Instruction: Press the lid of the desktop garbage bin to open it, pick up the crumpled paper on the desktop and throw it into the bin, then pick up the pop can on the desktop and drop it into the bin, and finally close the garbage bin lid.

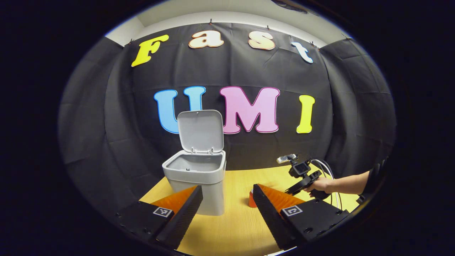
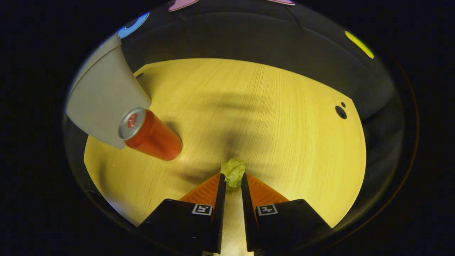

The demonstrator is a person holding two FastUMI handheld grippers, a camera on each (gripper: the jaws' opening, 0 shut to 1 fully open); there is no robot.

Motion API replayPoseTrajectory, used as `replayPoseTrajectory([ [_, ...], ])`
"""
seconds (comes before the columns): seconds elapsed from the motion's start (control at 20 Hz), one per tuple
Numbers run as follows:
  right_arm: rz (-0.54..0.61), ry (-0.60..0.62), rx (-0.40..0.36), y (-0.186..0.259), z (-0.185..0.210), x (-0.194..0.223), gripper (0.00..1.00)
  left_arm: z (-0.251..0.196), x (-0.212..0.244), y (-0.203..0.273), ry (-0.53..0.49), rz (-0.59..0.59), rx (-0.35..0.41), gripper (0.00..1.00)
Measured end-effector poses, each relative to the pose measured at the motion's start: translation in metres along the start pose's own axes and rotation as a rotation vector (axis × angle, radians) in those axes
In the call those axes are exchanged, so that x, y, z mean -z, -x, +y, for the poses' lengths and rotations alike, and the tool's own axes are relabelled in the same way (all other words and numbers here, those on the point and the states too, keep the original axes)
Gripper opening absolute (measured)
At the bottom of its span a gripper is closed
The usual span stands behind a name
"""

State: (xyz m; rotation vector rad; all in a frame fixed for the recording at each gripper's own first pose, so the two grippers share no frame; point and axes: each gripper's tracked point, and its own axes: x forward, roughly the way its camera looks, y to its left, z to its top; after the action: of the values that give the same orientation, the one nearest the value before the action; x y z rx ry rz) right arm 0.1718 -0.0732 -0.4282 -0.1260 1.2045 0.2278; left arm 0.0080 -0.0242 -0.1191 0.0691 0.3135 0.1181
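Two tongs are mine. One bin stands on the table with its lid up. My left tongs hang spread apart and empty in front of it. My right tongs point down at the table, clamped on the one ball of crumpled paper, which sits between their tips. One can stands upright just beside the bin, away from the paper.
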Motion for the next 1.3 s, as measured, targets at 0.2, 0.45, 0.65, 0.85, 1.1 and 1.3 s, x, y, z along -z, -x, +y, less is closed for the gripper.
replayPoseTrajectory([
  [0.2,-0.148,0.002,-0.02,0.074,0.012,-0.043,0.3,0.003,-0.003,0.0,0.03,-0.016,0.04,0.96],
  [0.45,-0.319,0.105,-0.003,0.157,0.035,-0.115,0.14,0.013,-0.002,0.01,0.003,-0.045,0.06,0.96],
  [0.65,-0.447,0.164,-0.101,0.216,0.102,-0.178,0.14,0.031,0.006,0.021,0.006,-0.044,0.038,0.96],
  [0.85,-0.487,0.31,-0.211,0.228,0.205,-0.215,0.14,0.055,0.002,0.029,0.04,-0.073,-0.02,0.96],
  [1.1,-0.452,0.414,-0.267,0.2,0.291,-0.223,0.3,0.076,0.007,0.038,0.093,-0.064,-0.086,0.96],
  [1.3,-0.419,0.479,-0.298,0.173,0.334,-0.217,0.31,0.096,0.02,0.047,0.105,-0.036,-0.141,0.96],
])
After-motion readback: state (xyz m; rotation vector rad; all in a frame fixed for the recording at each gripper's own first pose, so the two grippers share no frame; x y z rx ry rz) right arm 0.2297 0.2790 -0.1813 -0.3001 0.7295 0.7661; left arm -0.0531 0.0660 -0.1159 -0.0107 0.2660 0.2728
